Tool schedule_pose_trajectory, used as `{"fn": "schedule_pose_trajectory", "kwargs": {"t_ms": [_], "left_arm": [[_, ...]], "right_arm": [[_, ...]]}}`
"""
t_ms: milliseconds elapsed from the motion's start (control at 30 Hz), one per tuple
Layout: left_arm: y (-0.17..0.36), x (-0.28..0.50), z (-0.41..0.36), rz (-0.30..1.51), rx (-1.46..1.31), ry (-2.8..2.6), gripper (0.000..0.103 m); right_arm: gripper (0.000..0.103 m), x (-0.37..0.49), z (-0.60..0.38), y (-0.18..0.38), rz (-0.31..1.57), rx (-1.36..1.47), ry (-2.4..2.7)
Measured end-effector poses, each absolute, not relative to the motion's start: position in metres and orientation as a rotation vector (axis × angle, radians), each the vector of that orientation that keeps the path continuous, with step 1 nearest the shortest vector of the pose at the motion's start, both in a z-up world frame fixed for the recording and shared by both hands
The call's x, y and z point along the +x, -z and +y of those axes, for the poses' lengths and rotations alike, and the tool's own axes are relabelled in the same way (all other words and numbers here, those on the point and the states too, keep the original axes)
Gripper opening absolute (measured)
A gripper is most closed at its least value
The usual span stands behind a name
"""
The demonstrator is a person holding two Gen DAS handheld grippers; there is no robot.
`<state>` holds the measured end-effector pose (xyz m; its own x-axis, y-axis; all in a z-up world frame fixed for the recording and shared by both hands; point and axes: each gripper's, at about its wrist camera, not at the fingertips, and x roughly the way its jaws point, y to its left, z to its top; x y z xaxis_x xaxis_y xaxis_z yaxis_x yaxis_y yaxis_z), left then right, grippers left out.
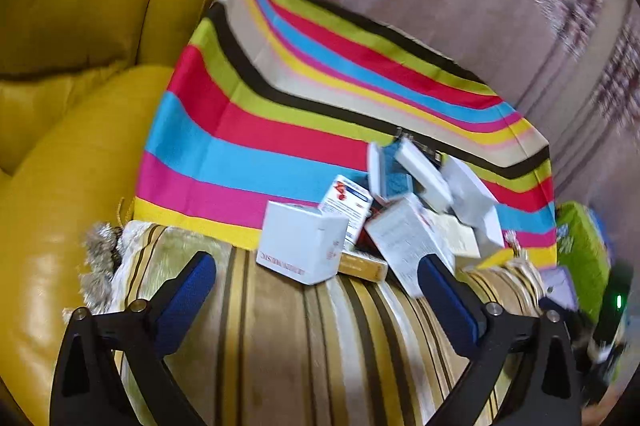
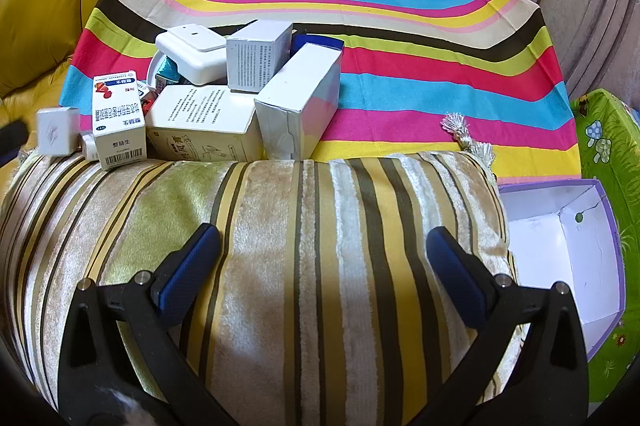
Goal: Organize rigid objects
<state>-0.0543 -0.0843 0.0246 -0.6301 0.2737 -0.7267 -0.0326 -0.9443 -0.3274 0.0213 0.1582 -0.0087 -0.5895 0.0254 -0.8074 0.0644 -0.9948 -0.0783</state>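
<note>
**Both grippers spread wide above the striped cushion, box pile beyond it**

The left gripper (image 1: 316,274) is spread wide and holds nothing; its blue pads (image 1: 188,302) hang over the velvet striped cushion (image 1: 280,346). The right gripper (image 2: 323,246) is equally wide and empty over the same cushion (image 2: 304,246).

The pile of small boxes (image 2: 224,93) lies on the rainbow-striped cloth (image 2: 400,37), pressed against the cushion's far edge toward its left end. In the right wrist view, a medicine carton with red and blue print (image 2: 119,119) stands upright at the pile's left, its foot on the cushion edge. Just left of it sits a small white cube box (image 2: 57,130). A broad cream box with printed text (image 2: 204,123) lies flat in the middle, and a long white carton (image 2: 300,101) leans tilted at the right. Behind them rest a white rounded plastic device (image 2: 192,55) and a grey-white box with fine print (image 2: 256,55).

Off the cushion's right edge lies an open purple-rimmed cardboard box (image 2: 568,250), white inside, on a green cartoon-print mat (image 2: 608,141). A yellow leather sofa (image 1: 80,25) flanks the cloth's left side.
</note>
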Motion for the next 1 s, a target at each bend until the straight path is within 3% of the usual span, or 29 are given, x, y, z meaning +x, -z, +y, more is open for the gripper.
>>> {"fn": "schedule_pose_trajectory", "kwargs": {"t_ms": [367,533,667,1000], "left_arm": [[-0.007,-0.072,-0.101,-0.520,-1.327,-2.610,0.093],[-0.005,-0.074,-0.114,-0.557,-1.361,-2.628,0.093],[-0.005,-0.083,-0.122,-0.505,-1.393,-2.653,0.092],[0.013,-0.131,-0.117,-0.302,-1.549,-2.642,0.074]], "right_arm": [[0.103,0.017,0.162,0.006,0.138,1.442,2.737],[0.103,0.018,0.166,-0.005,0.045,1.390,2.684],[0.103,0.020,0.158,-0.017,-0.044,1.278,2.643],[0.103,-0.009,0.093,-0.018,0.137,1.192,2.490]]}}
